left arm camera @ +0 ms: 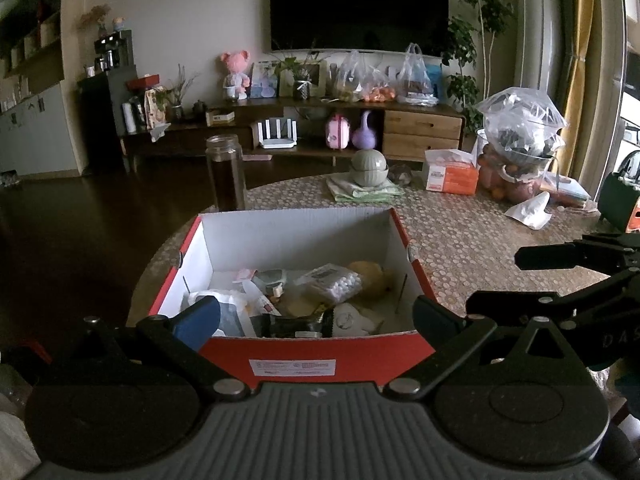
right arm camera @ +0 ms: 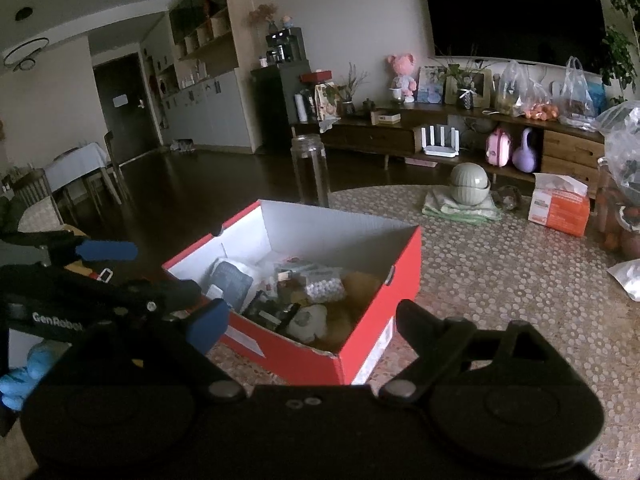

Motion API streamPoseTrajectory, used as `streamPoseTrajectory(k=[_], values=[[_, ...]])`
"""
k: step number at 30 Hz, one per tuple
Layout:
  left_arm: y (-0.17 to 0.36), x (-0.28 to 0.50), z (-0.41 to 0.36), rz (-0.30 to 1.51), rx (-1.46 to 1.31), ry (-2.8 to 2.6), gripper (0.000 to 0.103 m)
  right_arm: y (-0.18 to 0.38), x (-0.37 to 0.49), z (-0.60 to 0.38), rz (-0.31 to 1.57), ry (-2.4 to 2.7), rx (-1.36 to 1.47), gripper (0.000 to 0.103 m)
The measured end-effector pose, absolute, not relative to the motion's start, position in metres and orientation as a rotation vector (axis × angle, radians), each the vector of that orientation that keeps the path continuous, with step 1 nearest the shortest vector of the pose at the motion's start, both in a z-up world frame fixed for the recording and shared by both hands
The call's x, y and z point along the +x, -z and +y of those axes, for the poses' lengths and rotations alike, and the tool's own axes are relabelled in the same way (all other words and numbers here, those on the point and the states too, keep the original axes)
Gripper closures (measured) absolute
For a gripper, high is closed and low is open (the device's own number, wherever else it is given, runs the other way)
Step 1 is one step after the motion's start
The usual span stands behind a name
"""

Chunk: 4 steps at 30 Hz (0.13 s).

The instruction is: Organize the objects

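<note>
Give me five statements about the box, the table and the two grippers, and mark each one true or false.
1. The red box is open, with no lid on it. True.
2. The box holds nothing. False: it holds a bag of small white balls, dark packets and other small things.
3. The left gripper is shut on a packet. False: its jaws stand wide open and grip nothing.
4. The right gripper is open and holds nothing. True.
5. The glass jar stands inside the box. False: it stands on the table, behind the box.
</note>
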State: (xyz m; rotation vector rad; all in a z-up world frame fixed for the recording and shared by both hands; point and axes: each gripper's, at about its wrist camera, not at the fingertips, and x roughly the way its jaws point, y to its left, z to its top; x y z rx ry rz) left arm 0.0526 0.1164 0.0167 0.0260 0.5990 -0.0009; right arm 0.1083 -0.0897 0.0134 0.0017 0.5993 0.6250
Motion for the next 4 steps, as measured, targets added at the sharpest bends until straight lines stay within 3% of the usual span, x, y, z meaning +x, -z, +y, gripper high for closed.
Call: streamPoseTrajectory(k=[4], values=[[-0.017,0.053,0.114,0.602,0.026,0.005,0.000,-0.012,0.110,-0.104,0.601,-0.607,0.010,0.012]])
